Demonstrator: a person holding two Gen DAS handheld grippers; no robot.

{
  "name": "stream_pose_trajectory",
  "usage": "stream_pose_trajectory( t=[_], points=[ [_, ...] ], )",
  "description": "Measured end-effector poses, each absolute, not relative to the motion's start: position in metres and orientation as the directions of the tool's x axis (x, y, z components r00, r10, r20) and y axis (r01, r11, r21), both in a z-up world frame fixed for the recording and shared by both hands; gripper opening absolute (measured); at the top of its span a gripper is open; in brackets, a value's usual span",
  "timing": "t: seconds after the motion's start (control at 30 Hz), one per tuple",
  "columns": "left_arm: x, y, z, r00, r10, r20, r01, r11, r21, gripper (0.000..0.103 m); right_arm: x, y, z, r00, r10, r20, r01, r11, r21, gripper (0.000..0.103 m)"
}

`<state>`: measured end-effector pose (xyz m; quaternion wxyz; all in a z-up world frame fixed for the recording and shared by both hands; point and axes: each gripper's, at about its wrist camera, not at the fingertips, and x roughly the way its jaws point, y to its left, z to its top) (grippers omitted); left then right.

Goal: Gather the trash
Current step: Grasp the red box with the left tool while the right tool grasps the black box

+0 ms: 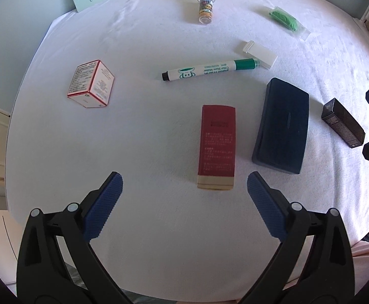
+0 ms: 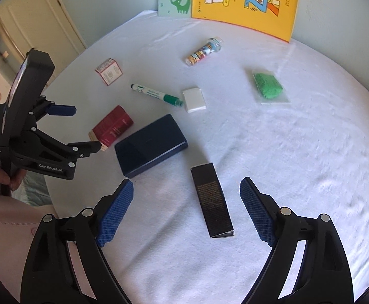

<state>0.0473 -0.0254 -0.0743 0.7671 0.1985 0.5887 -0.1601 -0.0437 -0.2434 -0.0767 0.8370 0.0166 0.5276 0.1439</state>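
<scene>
My left gripper [image 1: 184, 181] is open and empty, just short of a red carton [image 1: 217, 147] that lies flat on the white cloth; the gripper also shows in the right wrist view [image 2: 88, 129]. My right gripper [image 2: 186, 186] is open and empty, with a black carton [image 2: 212, 200] lying between its fingers on the cloth. A white and red box [image 1: 91, 84] stands to the left. A green marker [image 1: 209, 70], a candy tube [image 1: 205, 6], a bag of green stuff [image 1: 284, 20] and a white eraser [image 1: 258, 52] lie farther back.
A dark blue case [image 1: 280, 126] lies between the red carton and the black carton [image 1: 343, 122]. Two picture books [image 2: 245, 0] lean on the wall at the back. The table edge [image 1: 14, 131] drops off on the left, near a door [image 2: 39, 25].
</scene>
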Motion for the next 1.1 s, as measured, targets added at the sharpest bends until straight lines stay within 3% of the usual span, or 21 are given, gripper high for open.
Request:
stream_pose_trajectory(
  t=[0.5, 0.73, 0.9, 0.97, 1.0, 1.07, 1.1],
  points=[
    [0.065, -0.033, -0.087, 0.235, -0.014, -0.972, 0.505, 0.856, 0.109, 0.096, -0.042, -0.246, -0.091, 0.365, 0.231, -0.902, -0.215, 0.963, 0.16, 0.085],
    [0.07, -0.036, -0.096, 0.215, -0.02, -0.976, 0.513, 0.853, 0.096, 0.087, -0.041, -0.247, -0.098, 0.347, 0.224, -0.911, -0.216, 0.964, 0.155, 0.083],
    [0.07, -0.04, -0.101, 0.206, -0.04, -0.978, 0.523, 0.849, 0.075, 0.073, -0.041, -0.246, -0.106, 0.329, 0.214, -0.92, -0.217, 0.965, 0.146, 0.072],
    [0.068, -0.042, -0.1, 0.2, -0.07, -0.977, 0.531, 0.846, 0.048, 0.058, -0.041, -0.245, -0.109, 0.321, 0.205, -0.924, -0.225, 0.965, 0.136, 0.062],
    [0.068, -0.043, -0.099, 0.199, -0.079, -0.977, 0.532, 0.846, 0.04, 0.056, -0.041, -0.244, -0.111, 0.32, 0.198, -0.927, -0.231, 0.965, 0.126, 0.057],
    [0.068, -0.044, -0.099, 0.188, -0.101, -0.977, 0.536, 0.844, 0.016, 0.042, -0.042, -0.242, -0.113, 0.315, 0.183, -0.931, -0.241, 0.964, 0.108, 0.038],
    [0.066, -0.046, -0.099, 0.178, -0.115, -0.977, 0.537, 0.843, -0.001, 0.038, -0.043, -0.242, -0.114, 0.312, 0.181, -0.933, -0.244, 0.964, 0.106, 0.034]
  ],
)
